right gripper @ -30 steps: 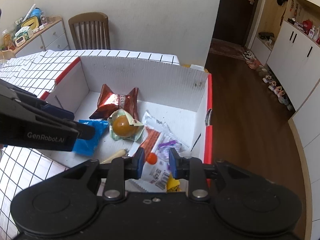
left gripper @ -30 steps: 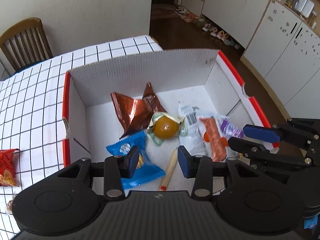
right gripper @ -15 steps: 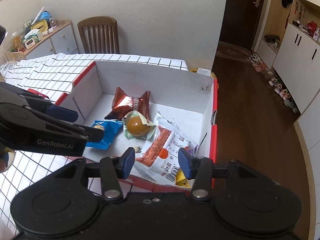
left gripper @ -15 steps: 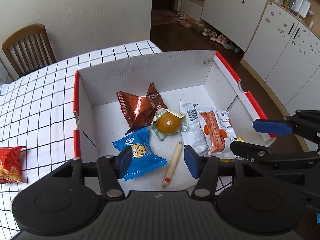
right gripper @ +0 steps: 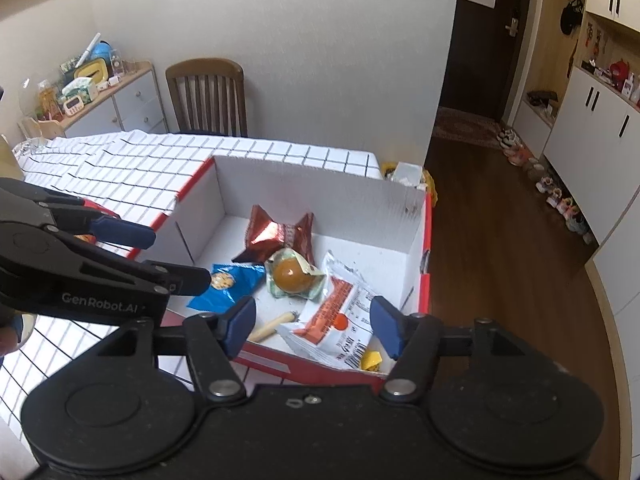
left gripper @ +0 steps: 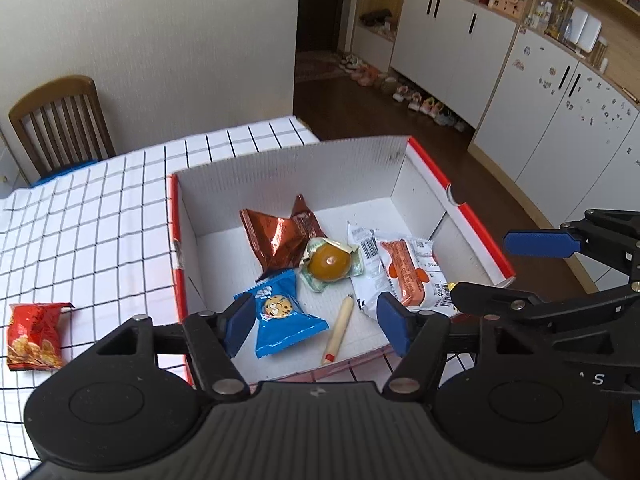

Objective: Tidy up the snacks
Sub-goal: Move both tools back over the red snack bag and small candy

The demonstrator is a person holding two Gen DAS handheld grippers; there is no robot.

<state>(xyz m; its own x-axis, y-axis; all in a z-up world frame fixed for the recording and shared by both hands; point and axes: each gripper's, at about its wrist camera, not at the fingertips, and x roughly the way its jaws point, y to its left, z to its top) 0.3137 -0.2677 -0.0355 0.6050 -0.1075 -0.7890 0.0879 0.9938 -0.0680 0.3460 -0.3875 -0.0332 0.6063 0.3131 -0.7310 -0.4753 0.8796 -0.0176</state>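
Both grippers are pulling back from the box [left gripper: 288, 168], and the white packet [right gripper: 340, 320] is now lying inside it near the right wall. Left gripper [left gripper: 316, 324] and right gripper [right gripper: 312, 326] are hanging with jaws released, holding nothing. Left of the box, a red bag [left gripper: 34, 336] is lying on the counter [left gripper: 100, 220].

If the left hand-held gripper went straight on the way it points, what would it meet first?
Probably the blue cookie packet or the sausage stick in the box; both lie between the open left hand-held gripper's fingers, though depth is unclear.
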